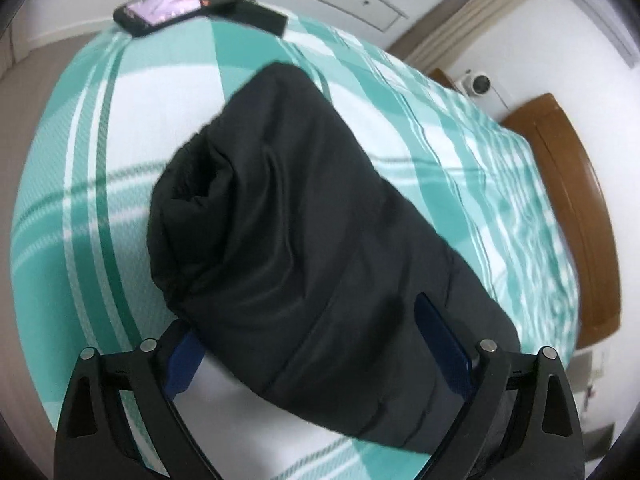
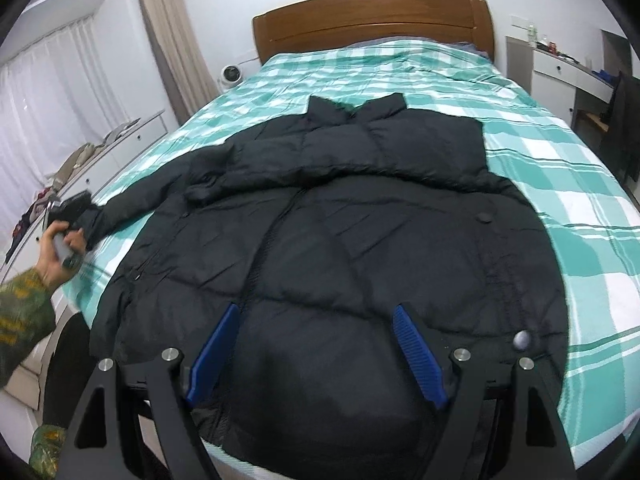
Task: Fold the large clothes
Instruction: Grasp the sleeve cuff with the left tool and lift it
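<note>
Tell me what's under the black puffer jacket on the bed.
The black puffer jacket lies on a teal-and-white checked bedspread, which shows all around it. Whatever is directly beneath the jacket is covered and cannot be seen.

- No text, label, brand or number can be read anywhere
- The lit phone screen [image 1: 176, 6] on the bed shows only a blurred picture
- The black jacket [image 2: 340, 240] carries no legible mark

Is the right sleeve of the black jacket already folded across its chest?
Yes: the right sleeve lies across the black jacket, below the collar.
</note>
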A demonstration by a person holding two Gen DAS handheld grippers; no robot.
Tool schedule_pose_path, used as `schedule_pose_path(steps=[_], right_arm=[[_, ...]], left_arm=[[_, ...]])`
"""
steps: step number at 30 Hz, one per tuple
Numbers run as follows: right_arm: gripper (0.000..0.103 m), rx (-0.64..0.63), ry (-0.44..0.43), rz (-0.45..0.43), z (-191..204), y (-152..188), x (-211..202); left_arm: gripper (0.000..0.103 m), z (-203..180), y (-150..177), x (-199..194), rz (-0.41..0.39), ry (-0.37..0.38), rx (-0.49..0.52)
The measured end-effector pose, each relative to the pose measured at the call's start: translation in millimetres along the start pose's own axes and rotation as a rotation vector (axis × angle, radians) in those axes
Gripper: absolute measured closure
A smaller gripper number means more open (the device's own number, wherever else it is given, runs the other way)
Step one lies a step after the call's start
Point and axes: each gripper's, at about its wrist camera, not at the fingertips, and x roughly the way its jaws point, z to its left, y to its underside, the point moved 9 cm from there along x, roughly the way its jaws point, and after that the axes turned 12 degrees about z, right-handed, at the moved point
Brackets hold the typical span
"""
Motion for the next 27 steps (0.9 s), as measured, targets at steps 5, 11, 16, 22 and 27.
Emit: schedule_pose_path(steps=[5, 11, 16, 22, 27], right_arm=[[0.022, -0.007, -0.03, 0.01, 8.5, 10.0, 2.1], [0.022, 0.009, -0.05, -0.006, 9.4, 12.9, -1.9], [0.022, 0.039, -0.062, -0.029, 4.6, 12.6, -7.3], [0.022, 0.074, -0.048, -0.063, -10.6, 16.2, -20.7], [0.022, 0.134, -0.033, -0.081, -34.6, 23.3, -31.3]], left_arm=[[0.092, -13.0, -1.2, -9.2, -0.031, -0.103, 0.137], [0.095, -104.7, 22.7, -79.9, -0.239, -0.149, 0.471], [0.095, -217.3, 110.1, -144.6, -0.442, -0.094, 0.923], [0.095, -295.4, 286.1, -144.7, -0.464, 0.024, 1.442], [0.095, -290.3, 399.1, -85.3, -0.296, 0.032, 1.636]])
